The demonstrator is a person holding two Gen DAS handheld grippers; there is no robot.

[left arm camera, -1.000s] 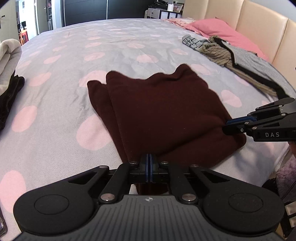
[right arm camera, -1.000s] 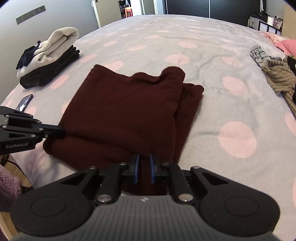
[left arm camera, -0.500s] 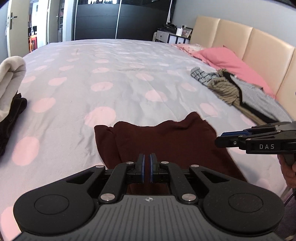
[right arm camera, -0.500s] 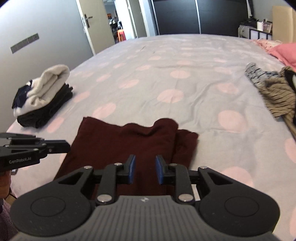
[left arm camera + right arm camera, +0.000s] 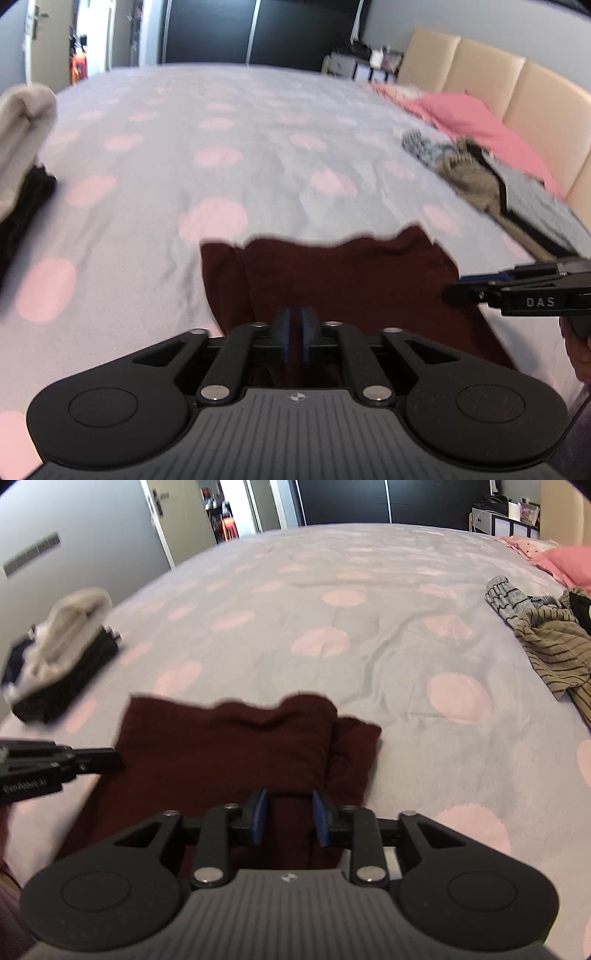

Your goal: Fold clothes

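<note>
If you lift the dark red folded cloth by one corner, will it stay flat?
Probably not. The dark red folded cloth looks soft, with a wavy far edge, so it would likely droop and unfold. It lies in loose layers, so a push would probably bunch it.

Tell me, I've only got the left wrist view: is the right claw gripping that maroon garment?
Observer: No. In the right wrist view the right claw has its jaws opening, and its blue pads stand clear of the maroon garment, which lies folded on the bed beneath.
Operator: What's in the folded pile at my left edge?
Observer: The folded pile has a cream garment over a black one. There is also a navy piece at its left end, which your view cuts off.
</note>
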